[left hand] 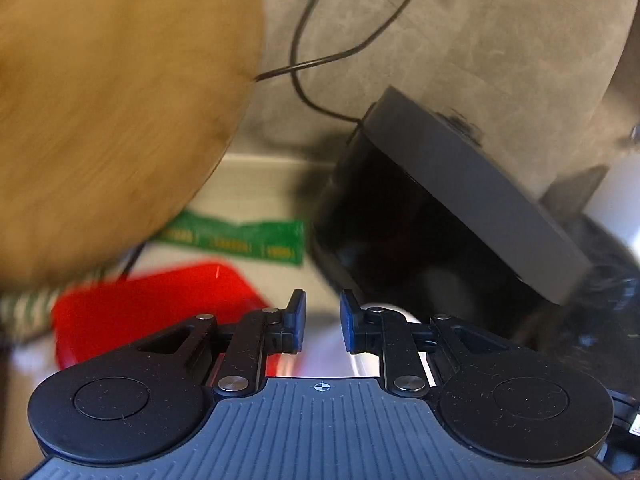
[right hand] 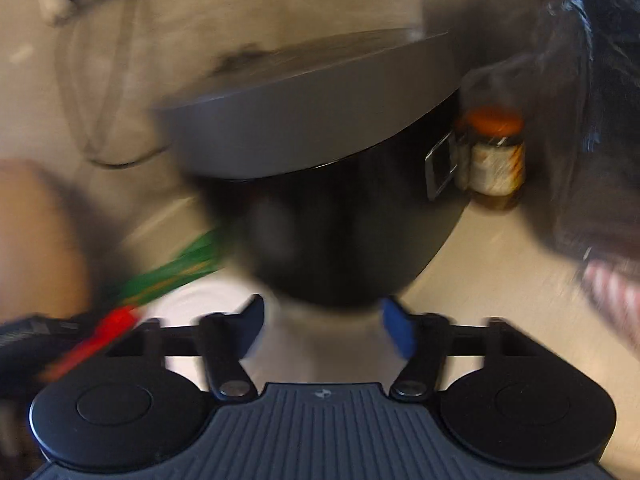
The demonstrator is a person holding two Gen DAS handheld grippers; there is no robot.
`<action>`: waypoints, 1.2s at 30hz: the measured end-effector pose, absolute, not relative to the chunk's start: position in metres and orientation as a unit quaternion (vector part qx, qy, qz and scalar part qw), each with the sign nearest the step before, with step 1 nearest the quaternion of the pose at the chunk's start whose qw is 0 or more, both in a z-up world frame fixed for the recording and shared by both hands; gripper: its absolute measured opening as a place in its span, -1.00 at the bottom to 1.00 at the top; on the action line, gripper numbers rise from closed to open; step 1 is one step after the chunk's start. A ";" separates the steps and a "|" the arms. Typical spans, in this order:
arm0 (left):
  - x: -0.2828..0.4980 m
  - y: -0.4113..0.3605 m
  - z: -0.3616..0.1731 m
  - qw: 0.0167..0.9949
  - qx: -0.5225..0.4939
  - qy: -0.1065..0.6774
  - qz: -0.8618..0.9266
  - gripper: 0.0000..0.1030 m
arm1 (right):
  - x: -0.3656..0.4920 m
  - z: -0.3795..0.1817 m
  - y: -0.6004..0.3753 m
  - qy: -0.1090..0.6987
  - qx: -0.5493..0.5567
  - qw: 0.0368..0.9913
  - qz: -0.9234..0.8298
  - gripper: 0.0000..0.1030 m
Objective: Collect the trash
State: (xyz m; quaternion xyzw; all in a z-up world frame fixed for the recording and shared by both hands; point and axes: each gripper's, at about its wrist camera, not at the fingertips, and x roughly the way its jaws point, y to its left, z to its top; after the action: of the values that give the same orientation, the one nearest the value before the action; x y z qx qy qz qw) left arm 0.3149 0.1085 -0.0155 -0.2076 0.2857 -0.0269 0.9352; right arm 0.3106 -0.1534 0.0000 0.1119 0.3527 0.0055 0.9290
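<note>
A black trash bin (left hand: 400, 240) with a flat grey lid (left hand: 460, 168) stands on the pale floor, right of centre in the left wrist view. A green printed wrapper (left hand: 248, 240) lies on the floor to its left. My left gripper (left hand: 323, 300) hovers before both, its blue pads a narrow gap apart with nothing between them. In the blurred right wrist view the bin (right hand: 340, 232) fills the middle, its lid (right hand: 300, 132) on top. My right gripper (right hand: 323, 306) points at the bin's base, jaws wide apart and empty. The green wrapper (right hand: 180, 268) streaks to the left.
A round wooden tabletop (left hand: 112, 112) overhangs the upper left, with a red plastic thing (left hand: 152, 308) beneath it. A black cable (left hand: 304, 60) runs over beige upholstery. A jar with an orange cap (right hand: 496, 160) stands behind the bin, beside a black plastic bag (right hand: 592, 120).
</note>
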 end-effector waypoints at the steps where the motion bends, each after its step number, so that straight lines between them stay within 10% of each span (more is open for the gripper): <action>1: 0.325 0.106 -0.018 0.935 -0.198 0.291 -0.028 -0.59 | 0.323 -0.008 -0.153 0.359 0.102 0.928 -0.005 -0.31; 9: 0.316 0.109 -0.035 0.911 -0.234 0.323 -0.100 -0.66 | 0.328 -0.052 -0.150 0.419 0.173 0.886 0.099 -0.59; 22: 0.147 0.111 -0.019 0.912 -0.225 0.329 -0.100 -0.63 | 0.164 -0.040 -0.168 0.414 0.152 0.890 0.118 -0.34; 36: 0.156 0.094 -0.059 0.885 -0.226 0.400 -0.077 -0.79 | 0.153 -0.050 -0.161 0.398 0.204 0.893 0.057 -0.36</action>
State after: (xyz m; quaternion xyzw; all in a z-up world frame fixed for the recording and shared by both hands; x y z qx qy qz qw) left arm 0.1557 0.0938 -0.0593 -0.2264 0.4001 -0.0773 0.8847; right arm 0.1531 -0.1611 -0.0503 0.2036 0.3984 0.0567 0.8925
